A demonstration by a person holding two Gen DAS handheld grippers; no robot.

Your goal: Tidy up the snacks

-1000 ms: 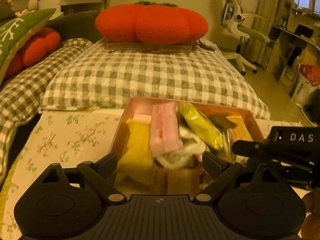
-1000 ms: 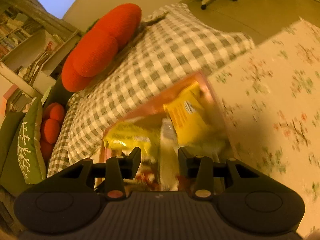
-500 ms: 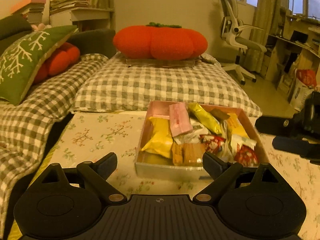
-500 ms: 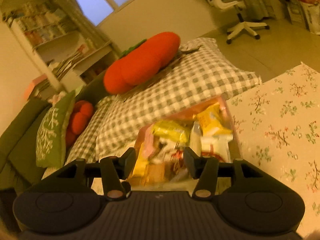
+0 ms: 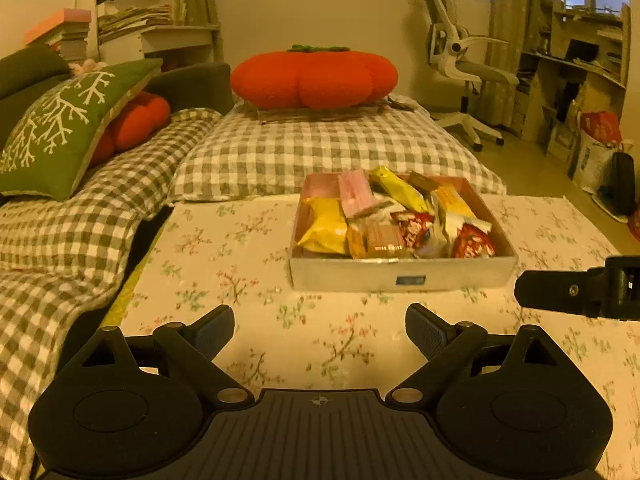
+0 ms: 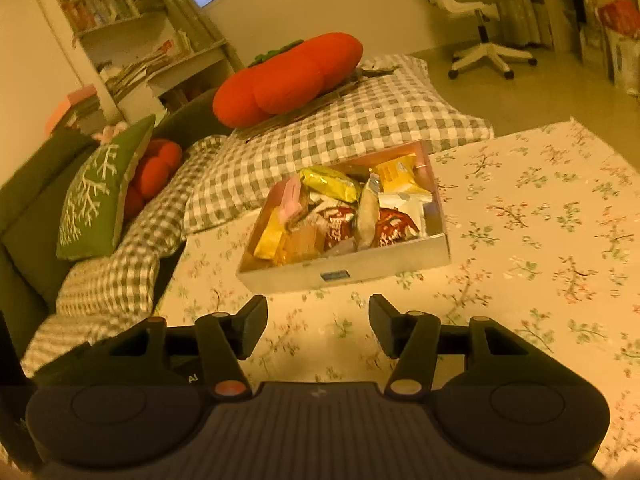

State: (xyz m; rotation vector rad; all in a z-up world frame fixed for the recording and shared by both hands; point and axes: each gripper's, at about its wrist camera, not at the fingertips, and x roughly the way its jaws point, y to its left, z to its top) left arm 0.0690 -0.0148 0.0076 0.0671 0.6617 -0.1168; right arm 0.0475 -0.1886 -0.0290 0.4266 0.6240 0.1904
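A warm-lit room with cushions, shelves and a desk chair

A floral cloth covers the low surface in front, and beyond it lies a grey-and-white checked quilt with a big orange pumpkin cushion resting on top. To the left, a green cushion with a white branch pattern leans over a smaller orange cushion (partly hidden behind it) against a dark sofa back. White shelves hold stacked papers and books. A white office chair stands on the bare floor to the right, near cluttered wooden shelving and a red-topped bag.
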